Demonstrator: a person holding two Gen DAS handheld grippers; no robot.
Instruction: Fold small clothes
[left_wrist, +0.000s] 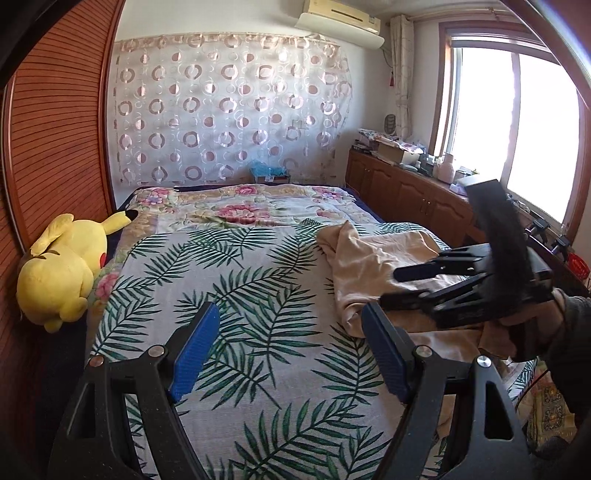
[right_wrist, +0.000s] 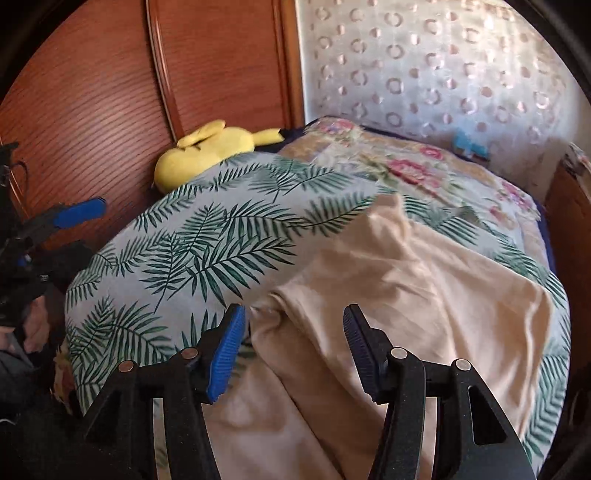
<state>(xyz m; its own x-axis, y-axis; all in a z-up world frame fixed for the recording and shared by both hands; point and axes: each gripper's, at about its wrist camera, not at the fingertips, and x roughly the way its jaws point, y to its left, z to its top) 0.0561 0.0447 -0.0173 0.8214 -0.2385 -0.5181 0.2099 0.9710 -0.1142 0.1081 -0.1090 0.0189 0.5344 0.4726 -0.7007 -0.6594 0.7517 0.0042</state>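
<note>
While a crumpled beige garment lies unfolded on the leaf-print bedspread, folding looks barely begun. Both the left gripper and right gripper gape open, empty. Next, the right gripper likely needs an edge near six o'clock.

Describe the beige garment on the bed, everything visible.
The beige garment is soft, thin-looking fabric, plain, rumpled and unfolded. It lies spread on the leaf-print sheet on the bed's window side, one corner peaked up at the far end. The right hand-held gripper, open, hovers over its near edge, gripping nothing.

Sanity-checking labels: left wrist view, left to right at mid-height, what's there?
Wooden wardrobe → yellow plush toy → palm-leaf sheet → beige garment → right gripper, jaws open → window.
</note>
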